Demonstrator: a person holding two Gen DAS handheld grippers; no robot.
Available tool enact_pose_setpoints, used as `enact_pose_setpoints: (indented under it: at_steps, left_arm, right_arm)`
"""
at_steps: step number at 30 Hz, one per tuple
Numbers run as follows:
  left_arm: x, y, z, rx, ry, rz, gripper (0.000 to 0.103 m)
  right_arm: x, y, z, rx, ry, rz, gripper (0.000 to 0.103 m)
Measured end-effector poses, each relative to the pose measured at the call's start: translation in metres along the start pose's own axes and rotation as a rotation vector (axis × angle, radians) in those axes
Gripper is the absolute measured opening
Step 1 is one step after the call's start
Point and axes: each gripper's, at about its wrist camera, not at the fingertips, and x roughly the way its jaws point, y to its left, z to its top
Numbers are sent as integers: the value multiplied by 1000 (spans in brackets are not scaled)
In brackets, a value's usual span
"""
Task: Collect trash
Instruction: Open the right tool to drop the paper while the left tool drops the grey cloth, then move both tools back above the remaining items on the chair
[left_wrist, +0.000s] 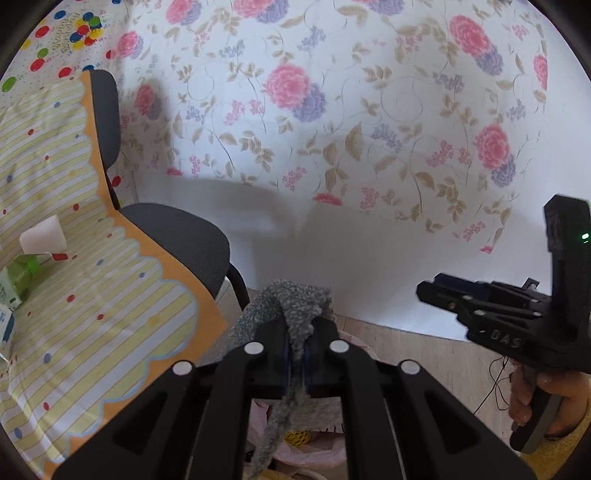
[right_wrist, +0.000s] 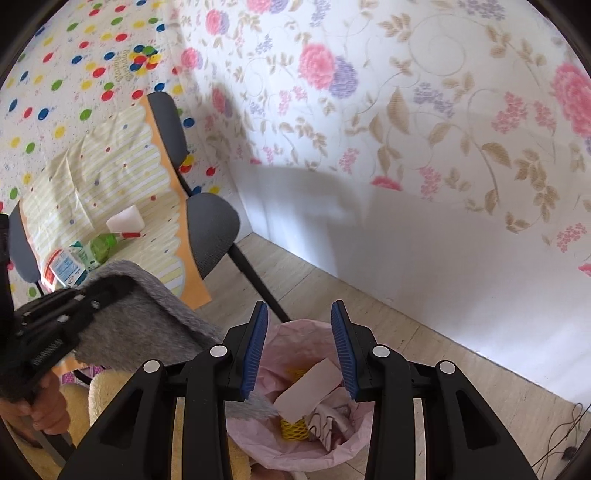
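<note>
Stood in a room corner papered with pink and purple flowers on the wall (left_wrist: 332, 110), plain white along its lower part. Met there a second wall in bright polka dots (right_wrist: 55, 74). Floored in pale wood-look planks (right_wrist: 369, 314), with a thin dark cable (right_wrist: 565, 435) trailing at the right.

Held a dark grey padded chair (left_wrist: 177, 236) against the dotted wall, draped with a yellow-striped, orange-edged cloth (left_wrist: 74, 258). Carried on that cloth a white block (left_wrist: 42, 236), a green bottle (right_wrist: 103, 245) lying on its side and a blue-and-white carton (right_wrist: 64, 269), all near one another.

Showed a bin lined with a pink bag (right_wrist: 332, 450) on the floor below both tools, containing a pale card (right_wrist: 308, 393), a yellow mesh piece (right_wrist: 293, 430) and a pink-and-white wrapper (right_wrist: 325, 422).

Clamped the left gripper (left_wrist: 297, 363) on a grey fuzzy cloth (left_wrist: 288, 306), pinched between the blue pads, bunched above the tips and hanging below them over the bag. Appeared in the right wrist view as a broad grey sheet reaching from the left tool toward the bin's rim.

Kept the right gripper (right_wrist: 299, 350) parted over the bin, nothing between its blue pads (right_wrist: 256, 354). Gripped by a hand (left_wrist: 546, 402) at the handle.
</note>
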Motion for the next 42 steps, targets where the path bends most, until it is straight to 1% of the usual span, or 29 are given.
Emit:
enact_pose_setpoints:
  at_steps: [1,3,6,7,9,12,15,18,22,26,27,31,35,37,39,42]
  left_arm:
    - [9,0,-2,-9,29,-2,38]
    - [23,3,-7,-31,77,-3,59]
    - [36,8,-15,-52,133,-21,59]
    - [36,11,-16,-60,132,-14,59]
    - [30,17,-18,-76,111,-21,59]
    - [21,23,-16,-92,103,-79,59]
    - [12,20,-13,-76,73,-72,59]
    - [-2,24,-8,-78,35,-51,59]
    - [-27,41,-9,-94,-31,44,59]
    - [-52,70,-16,-161,-65,128,59]
    - [-60,80,-20,-179,-71,162,59]
    - [-85,105,-35,-212,-80,285,59]
    - [-117,135,-54,-287,-96,388,59]
    - [-134,147,-63,-315,-112,444,59]
    - [-153,160,-72,-351,-127,517,59]
    - [-176,176,-83,-398,-140,586,59]
  right_arm:
    - [1,-3,0,4,2,-3,38]
    - [3,-8,-1,13,11,-3,38]
    - [8,-11,-3,17,27,-3,38]
    - [10,-11,-3,20,32,2,38]
    - [11,-8,-3,19,35,8,38]
    - [12,-2,0,14,27,12,38]
    - [9,3,3,15,13,21,38]
    - [6,13,6,-14,8,30,38]
    - [3,31,12,-56,2,59,38]
    - [11,64,19,-131,13,131,38]
    - [15,72,20,-145,18,149,38]
    - [28,116,29,-212,32,240,38]
    - [37,168,37,-288,45,327,38]
    - [37,190,40,-317,43,364,38]
    - [35,214,43,-354,36,398,38]
    - [33,245,43,-394,32,448,38]
